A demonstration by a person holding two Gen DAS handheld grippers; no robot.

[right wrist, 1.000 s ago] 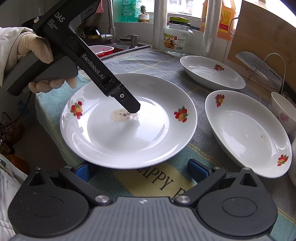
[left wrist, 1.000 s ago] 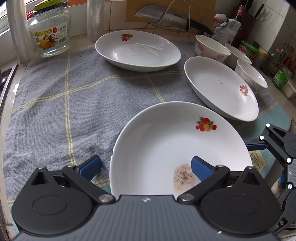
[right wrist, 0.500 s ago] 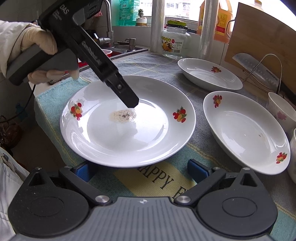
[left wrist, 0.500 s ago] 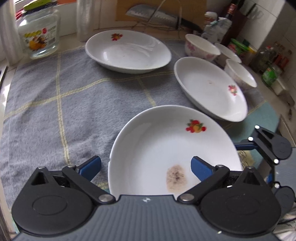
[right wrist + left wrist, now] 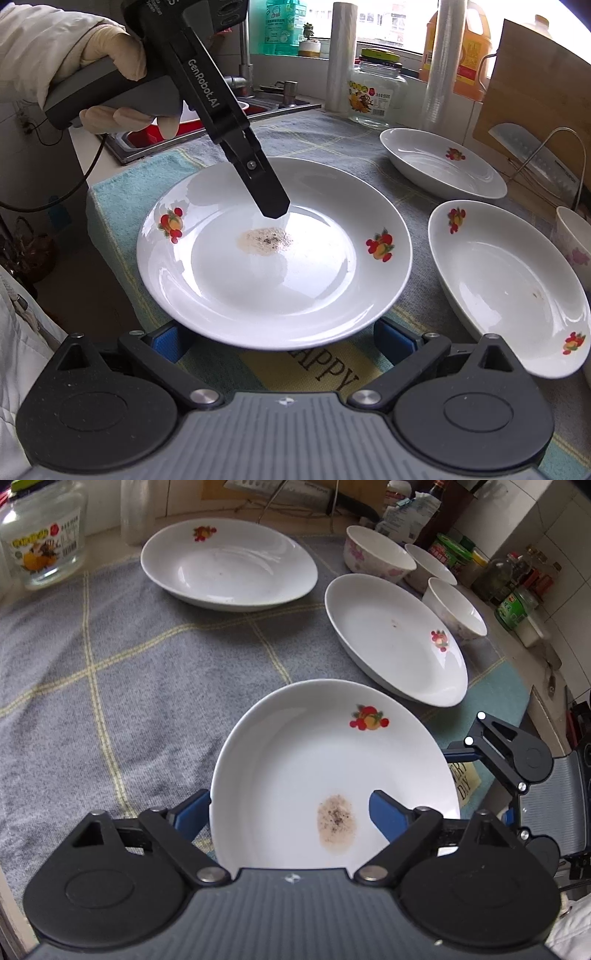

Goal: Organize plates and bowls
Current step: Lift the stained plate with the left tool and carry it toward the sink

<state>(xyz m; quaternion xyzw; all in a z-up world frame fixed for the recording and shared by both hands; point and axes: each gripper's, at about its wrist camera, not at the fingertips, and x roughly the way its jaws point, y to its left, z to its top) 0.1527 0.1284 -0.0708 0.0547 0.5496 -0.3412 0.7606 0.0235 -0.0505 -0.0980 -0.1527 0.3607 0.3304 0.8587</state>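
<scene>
The left gripper (image 5: 290, 812) has just been closing across the rim of the white fruit-patterned ceramic plate (image 5: 314, 760) on the grey checked cloth (image 5: 110, 672); pad contact is unclear. The right gripper (image 5: 282, 338) is open beside that plate.

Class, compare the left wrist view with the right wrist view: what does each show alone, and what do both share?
Left wrist only: three bowls and condiment bottles beside the wall. Right wrist only: a gloved hand, the sink and the tap. Both: the stained plate, two more plates, the glass jar and the grey towel.
</scene>
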